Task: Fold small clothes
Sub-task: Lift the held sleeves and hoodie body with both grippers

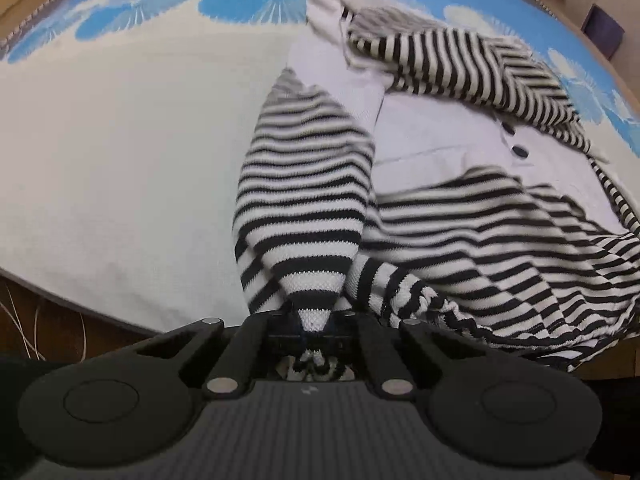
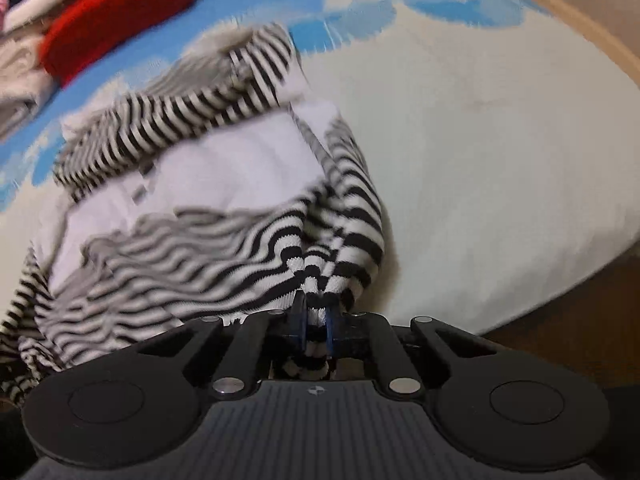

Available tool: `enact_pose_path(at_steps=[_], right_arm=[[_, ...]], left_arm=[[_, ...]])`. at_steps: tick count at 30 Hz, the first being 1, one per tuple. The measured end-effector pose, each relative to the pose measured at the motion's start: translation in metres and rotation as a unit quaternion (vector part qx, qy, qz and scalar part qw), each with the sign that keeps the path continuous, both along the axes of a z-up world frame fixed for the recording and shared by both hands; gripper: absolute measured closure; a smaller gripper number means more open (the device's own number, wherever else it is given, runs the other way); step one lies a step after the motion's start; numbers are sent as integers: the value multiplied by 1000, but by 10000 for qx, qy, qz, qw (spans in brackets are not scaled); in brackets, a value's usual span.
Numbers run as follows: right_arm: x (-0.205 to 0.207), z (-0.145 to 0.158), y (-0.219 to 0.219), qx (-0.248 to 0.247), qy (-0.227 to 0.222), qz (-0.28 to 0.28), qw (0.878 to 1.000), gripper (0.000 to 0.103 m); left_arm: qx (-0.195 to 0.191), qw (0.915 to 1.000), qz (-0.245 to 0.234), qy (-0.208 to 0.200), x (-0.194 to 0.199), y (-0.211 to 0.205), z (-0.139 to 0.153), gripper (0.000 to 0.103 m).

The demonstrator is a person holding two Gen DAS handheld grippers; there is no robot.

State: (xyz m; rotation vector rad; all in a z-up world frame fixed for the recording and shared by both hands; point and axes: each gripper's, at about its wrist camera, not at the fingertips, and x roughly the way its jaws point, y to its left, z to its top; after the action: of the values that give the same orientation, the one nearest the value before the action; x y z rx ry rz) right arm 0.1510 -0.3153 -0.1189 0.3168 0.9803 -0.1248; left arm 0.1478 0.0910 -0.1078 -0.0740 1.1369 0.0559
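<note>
A small black-and-white striped knit garment with a plain white panel and dark buttons (image 1: 460, 184) is being held at its near edge by both tongs, while most of it is lying spread on the white cloth with a blue flower border (image 1: 120, 160) that covers the work surface. The left gripper (image 1: 316, 320) is being kept clenched on a bunched, tapering striped part, apparently a sleeve or hem corner, whose fabric is being drawn tight into the jaws. The right gripper (image 2: 318, 326) is being kept clamped on a gathered striped edge (image 2: 320, 276), squeezed between its blue pads (image 2: 330, 328). Two separated grips are probably being used so that the edge can be carried as one line and laid over evenly. A red knitted item (image 2: 120, 12) and pale folded pieces (image 2: 20, 68) are being kept at the far side, well apart, seemingly as a finished stack.
</note>
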Motion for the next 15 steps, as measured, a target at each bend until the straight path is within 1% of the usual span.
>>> enact_pose_path(at_steps=[4,6,7,9,11,13,15], right_arm=[[-6,29,-2,62,-567,88,9983,96],[-11,50,-5,88,-865,118,9961,96],[-14,59,-6,75,-987,143,9950,96],[-21,75,-8,23,-1190,229,9926,97],[-31,89,-9,64,-1345,328,9903,97],[-45,104,-11,126,-1462,413,9883,97],[-63,120,-16,201,-1584,502,9859,97]], left_arm=[[-132,9989,-24,-458,-3,5,33,100],[-62,9972,-133,-737,-6,5,55,100],[-92,9962,-180,-852,-7,6,66,100],[-245,9942,-232,-1023,-10,8,88,100],[-390,9913,-388,-1199,-18,11,109,100],[-523,9880,-555,-1346,-33,21,128,100],[-695,9856,-660,-1390,-49,33,140,100]])
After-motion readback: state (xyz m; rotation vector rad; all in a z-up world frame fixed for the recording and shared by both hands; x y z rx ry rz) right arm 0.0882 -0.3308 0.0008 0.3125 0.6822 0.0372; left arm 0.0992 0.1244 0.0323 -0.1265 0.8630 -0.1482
